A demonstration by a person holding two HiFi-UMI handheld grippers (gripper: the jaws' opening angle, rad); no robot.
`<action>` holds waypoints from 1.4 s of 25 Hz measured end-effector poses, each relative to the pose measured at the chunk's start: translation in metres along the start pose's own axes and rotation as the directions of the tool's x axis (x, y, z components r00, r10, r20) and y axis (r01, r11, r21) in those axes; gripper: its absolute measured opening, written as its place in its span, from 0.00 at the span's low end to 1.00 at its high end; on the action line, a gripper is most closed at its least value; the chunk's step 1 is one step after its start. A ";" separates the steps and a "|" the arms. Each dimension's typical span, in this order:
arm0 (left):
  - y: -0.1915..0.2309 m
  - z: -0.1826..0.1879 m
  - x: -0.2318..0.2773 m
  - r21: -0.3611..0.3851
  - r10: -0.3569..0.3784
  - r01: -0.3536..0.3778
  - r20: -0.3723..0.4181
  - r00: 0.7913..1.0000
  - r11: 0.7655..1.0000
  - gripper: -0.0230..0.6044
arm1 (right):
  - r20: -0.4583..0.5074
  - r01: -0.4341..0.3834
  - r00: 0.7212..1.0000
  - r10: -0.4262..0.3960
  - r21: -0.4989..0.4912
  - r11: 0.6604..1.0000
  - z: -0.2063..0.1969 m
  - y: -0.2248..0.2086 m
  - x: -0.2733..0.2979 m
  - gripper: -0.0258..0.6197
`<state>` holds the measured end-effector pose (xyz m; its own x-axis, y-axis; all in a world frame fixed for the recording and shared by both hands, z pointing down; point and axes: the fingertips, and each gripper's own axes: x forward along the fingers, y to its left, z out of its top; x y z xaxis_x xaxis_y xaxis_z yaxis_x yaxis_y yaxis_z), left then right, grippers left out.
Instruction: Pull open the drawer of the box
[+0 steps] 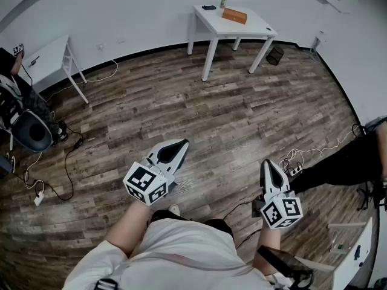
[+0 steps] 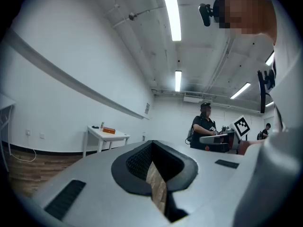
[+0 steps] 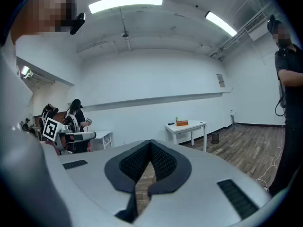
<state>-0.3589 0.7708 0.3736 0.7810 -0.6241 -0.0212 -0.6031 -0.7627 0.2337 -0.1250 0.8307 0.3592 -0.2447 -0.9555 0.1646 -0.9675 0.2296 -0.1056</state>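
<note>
The orange box (image 1: pixel 234 16) lies on a white table (image 1: pixel 257 28) by the far wall, several steps away from me. The left gripper view shows the same box (image 2: pixel 109 130) small on its table, and in the right gripper view the box (image 3: pixel 182 123) is tiny too. No drawer detail can be made out at this distance. My left gripper (image 1: pixel 180 145) is held at waist height over the wooden floor, shut and empty. Level with it, my right gripper (image 1: pixel 266 165) is also shut with nothing in it. Both point towards the far table.
A second white table (image 1: pixel 48 56) stands at the left wall, with a black chair (image 1: pixel 33 132) and floor cables (image 1: pixel 66 162) near it. A small dark bin (image 1: pixel 275 55) sits beside the box's table. Another person's dark leg (image 1: pixel 341 165) stretches in at the right. A person (image 2: pixel 205 126) stands behind.
</note>
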 end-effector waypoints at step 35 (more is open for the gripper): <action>0.129 0.044 0.312 0.063 0.114 -0.114 0.009 0.993 0.991 0.05 | 0.033 -0.092 0.995 0.089 0.085 0.992 0.057 -0.239 0.270 0.03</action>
<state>-0.1997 0.4703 0.3544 0.7057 -0.7085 -0.0036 -0.6973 -0.6955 0.1732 0.0442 0.5077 0.3730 -0.3280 -0.9367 0.1222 -0.9321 0.2999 -0.2033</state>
